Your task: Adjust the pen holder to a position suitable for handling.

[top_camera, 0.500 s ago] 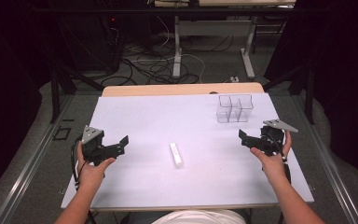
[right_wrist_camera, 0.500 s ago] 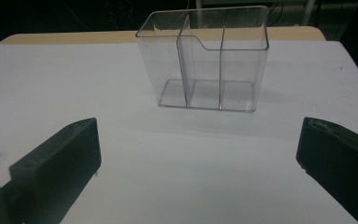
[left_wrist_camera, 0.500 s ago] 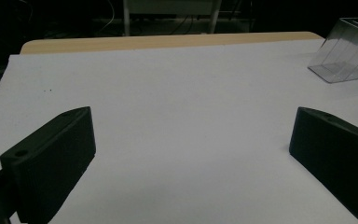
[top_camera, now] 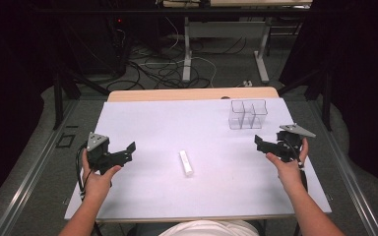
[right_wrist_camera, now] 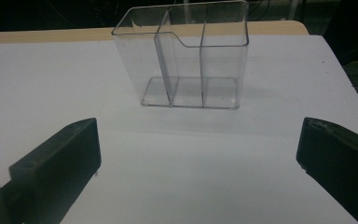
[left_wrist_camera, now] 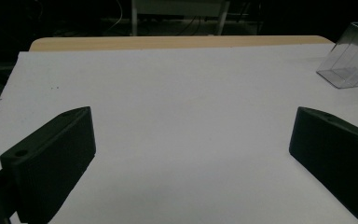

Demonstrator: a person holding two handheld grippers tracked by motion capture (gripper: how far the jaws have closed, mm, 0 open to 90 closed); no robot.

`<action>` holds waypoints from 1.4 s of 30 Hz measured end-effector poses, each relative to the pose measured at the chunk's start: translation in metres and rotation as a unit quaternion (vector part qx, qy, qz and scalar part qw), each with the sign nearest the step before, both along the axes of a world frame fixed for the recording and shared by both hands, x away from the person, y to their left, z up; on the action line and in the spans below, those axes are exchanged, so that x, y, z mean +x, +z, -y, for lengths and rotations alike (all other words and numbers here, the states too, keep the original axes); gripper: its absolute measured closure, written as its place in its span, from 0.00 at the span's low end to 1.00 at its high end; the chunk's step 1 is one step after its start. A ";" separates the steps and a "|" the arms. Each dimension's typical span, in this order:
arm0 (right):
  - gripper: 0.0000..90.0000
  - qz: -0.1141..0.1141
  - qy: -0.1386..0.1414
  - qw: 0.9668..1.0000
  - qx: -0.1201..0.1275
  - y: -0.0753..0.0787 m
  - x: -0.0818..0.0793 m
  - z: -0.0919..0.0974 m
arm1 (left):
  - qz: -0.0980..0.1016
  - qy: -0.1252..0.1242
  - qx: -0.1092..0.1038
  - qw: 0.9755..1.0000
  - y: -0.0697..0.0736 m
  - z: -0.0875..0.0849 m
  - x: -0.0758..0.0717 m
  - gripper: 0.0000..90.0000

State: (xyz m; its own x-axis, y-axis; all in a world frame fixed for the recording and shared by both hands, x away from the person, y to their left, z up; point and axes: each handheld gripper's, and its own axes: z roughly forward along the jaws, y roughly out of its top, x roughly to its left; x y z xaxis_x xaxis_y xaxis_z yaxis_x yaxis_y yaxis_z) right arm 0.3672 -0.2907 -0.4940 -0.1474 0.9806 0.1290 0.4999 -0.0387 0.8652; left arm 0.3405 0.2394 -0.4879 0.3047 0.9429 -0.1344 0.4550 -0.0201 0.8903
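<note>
A person sits at the near edge of a table covered by a white sheet, holding a black two-jaw gripper in each hand. The left gripper hovers over the left part of the sheet, its jaws spread wide with nothing between them; in the left gripper view they frame bare white surface. The right gripper hangs over the right part, jaws likewise wide apart and empty, pointing toward the middle of the table.

Between the two tools, roughly mid-table and a little toward the near side, lies a small white stick-shaped object, flat on the sheet and well apart from both grippers.

A clear plastic organiser box with upright dividers stands on the far right part of the sheet, just beyond the right gripper. The right gripper view shows its compartments empty.
</note>
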 end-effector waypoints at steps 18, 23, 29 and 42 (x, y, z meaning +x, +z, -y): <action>0.03 0.009 -0.018 0.999 -0.028 0.002 0.007 0.012 | -0.018 0.000 0.003 1.000 -0.003 0.003 -0.001 0.00; 0.15 0.015 -0.026 0.999 -0.023 0.007 0.007 0.017 | -0.019 -0.004 0.006 1.000 -0.003 0.005 -0.002 0.00; 0.20 0.018 -0.035 0.999 -0.015 0.011 0.013 0.025 | -0.025 -0.004 0.004 1.000 -0.006 0.005 0.000 0.00; 0.38 -0.010 -0.038 0.999 -0.016 0.018 0.034 0.032 | -0.028 -0.004 0.008 1.000 -0.007 0.005 0.000 0.00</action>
